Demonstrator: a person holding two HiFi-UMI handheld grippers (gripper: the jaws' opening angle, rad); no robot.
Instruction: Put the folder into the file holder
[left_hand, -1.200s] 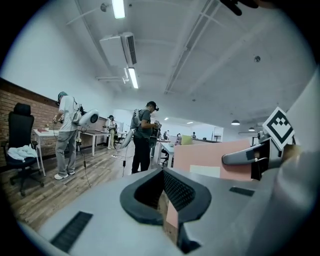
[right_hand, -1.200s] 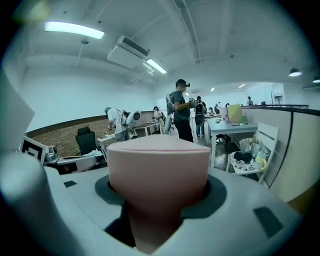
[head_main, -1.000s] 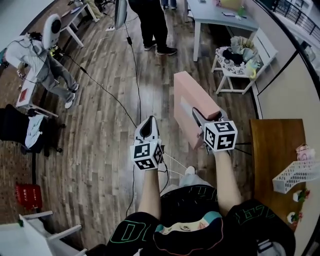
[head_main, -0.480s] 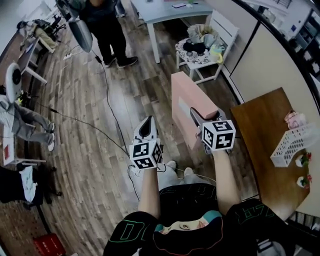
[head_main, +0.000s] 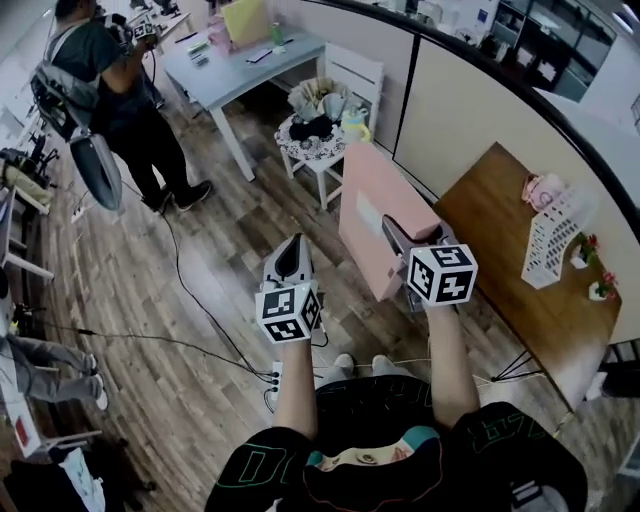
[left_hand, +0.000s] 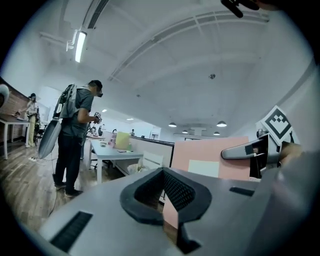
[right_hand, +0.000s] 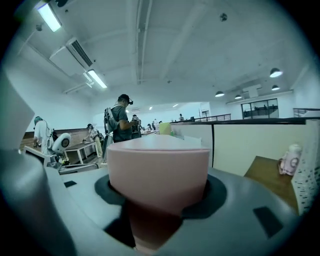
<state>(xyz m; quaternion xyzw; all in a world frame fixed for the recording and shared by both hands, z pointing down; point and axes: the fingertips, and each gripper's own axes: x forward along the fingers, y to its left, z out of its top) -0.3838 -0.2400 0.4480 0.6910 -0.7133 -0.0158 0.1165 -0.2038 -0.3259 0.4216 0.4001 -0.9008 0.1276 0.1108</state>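
the right gripper (head_main: 412, 238) has its fingers clamped on the near edge of the pink folder (head_main: 372, 210). the folder is held on edge in the air, just left of the wooden worktop (head_main: 495, 225). the white mesh file holder (head_main: 553, 238) stands on that worktop, well apart from the folder. the left gripper (head_main: 290, 262) hangs beside the right one, its fingers closed together with nothing between them. a person (head_main: 110, 90) stands farther off on the wood floor (head_main: 200, 260).
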